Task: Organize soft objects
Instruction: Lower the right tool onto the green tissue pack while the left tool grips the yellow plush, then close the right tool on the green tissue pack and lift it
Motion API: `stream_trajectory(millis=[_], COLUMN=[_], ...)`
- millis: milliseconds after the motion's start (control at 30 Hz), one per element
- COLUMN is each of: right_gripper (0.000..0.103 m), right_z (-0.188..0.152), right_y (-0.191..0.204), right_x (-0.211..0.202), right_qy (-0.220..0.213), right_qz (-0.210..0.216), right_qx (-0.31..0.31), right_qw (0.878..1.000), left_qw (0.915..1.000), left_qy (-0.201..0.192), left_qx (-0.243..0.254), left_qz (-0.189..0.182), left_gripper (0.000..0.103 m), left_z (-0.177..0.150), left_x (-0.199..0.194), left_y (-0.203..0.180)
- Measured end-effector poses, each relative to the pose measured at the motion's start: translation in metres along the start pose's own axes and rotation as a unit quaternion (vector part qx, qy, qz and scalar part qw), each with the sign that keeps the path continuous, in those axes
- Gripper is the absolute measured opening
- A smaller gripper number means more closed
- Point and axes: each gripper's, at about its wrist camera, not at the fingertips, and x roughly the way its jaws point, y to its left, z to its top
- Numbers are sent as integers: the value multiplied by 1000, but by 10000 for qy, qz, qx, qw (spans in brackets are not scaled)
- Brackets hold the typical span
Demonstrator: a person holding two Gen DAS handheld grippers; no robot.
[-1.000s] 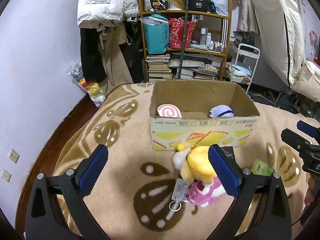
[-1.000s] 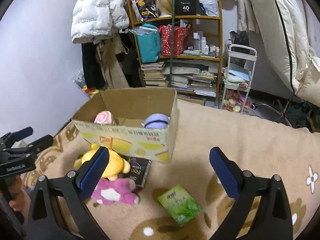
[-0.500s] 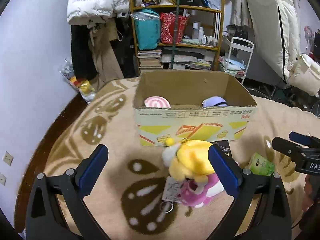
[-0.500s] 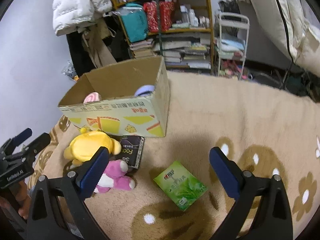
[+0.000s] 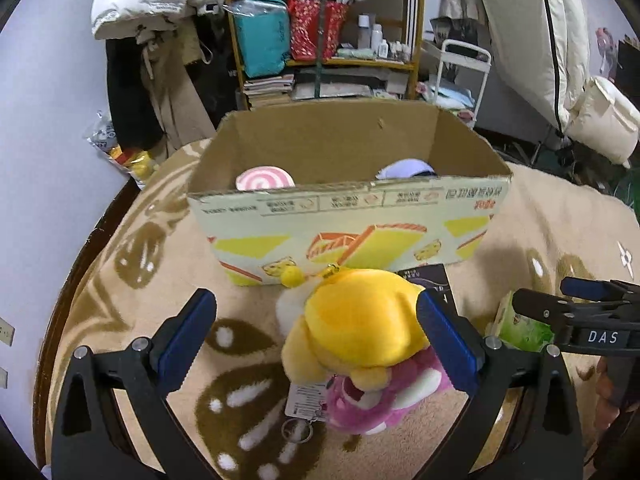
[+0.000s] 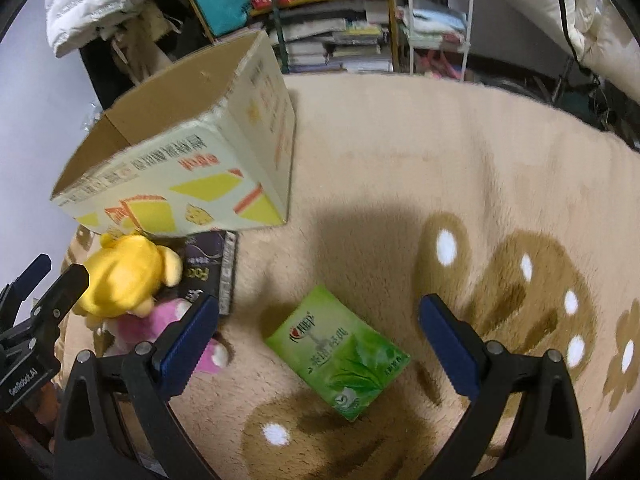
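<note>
A yellow plush (image 5: 362,326) lies on a pink plush (image 5: 384,400) on the beige blanket, just in front of an open cardboard box (image 5: 352,220). Inside the box sit a pink swirl cushion (image 5: 264,178) and a lavender soft toy (image 5: 406,169). My left gripper (image 5: 316,340) is open, its fingers standing either side of the yellow plush without touching it. My right gripper (image 6: 320,344) is open above a green tissue pack (image 6: 338,350). The yellow plush (image 6: 124,276), pink plush (image 6: 160,320) and box (image 6: 180,172) also show in the right wrist view.
A dark flat packet (image 6: 208,268) lies between the plushes and the box. A tag and key ring (image 5: 298,432) hang from the plush. Behind stand a cluttered shelf (image 5: 324,20), hanging coats (image 5: 144,4), a white cart (image 5: 460,76) and a leaning mattress (image 5: 532,28).
Both grippers moved forward and down: the left one now straddles the yellow plush, the right one has come close over the green pack. Both stayed open.
</note>
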Motion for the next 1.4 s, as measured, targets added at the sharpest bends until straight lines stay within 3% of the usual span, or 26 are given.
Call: stream_trajectory(millis=[400, 533, 767, 967, 1200, 1400], right_gripper=[103, 94, 94, 93, 92, 92], right_z=[1, 3, 5, -13, -17, -15], right_y=[-11, -7, 0, 14, 24, 35], right_x=[38, 50, 58, 60, 58, 46], right_qy=[847, 1029, 1058, 1049, 925, 541], right_qz=[-52, -35, -152, -176, -106, 7], right_qx=[207, 121, -26, -188, -322, -431], right_qw=[9962, 9946, 9943, 9941, 9951, 9976], left_qw=[9993, 9989, 9965, 9913, 9937, 9962], left_qy=[297, 409, 682, 902, 820, 702], left_qx=[237, 170, -66, -269, -155, -22], left_qz=[-68, -166, -488, -921, -747, -523], left_gripper=[99, 99, 97, 70, 66, 65], left_z=[-3, -4, -7, -10, -13, -15], left_x=[26, 29, 38, 40, 30, 16], left_y=[-19, -18, -12, -11, -14, -14])
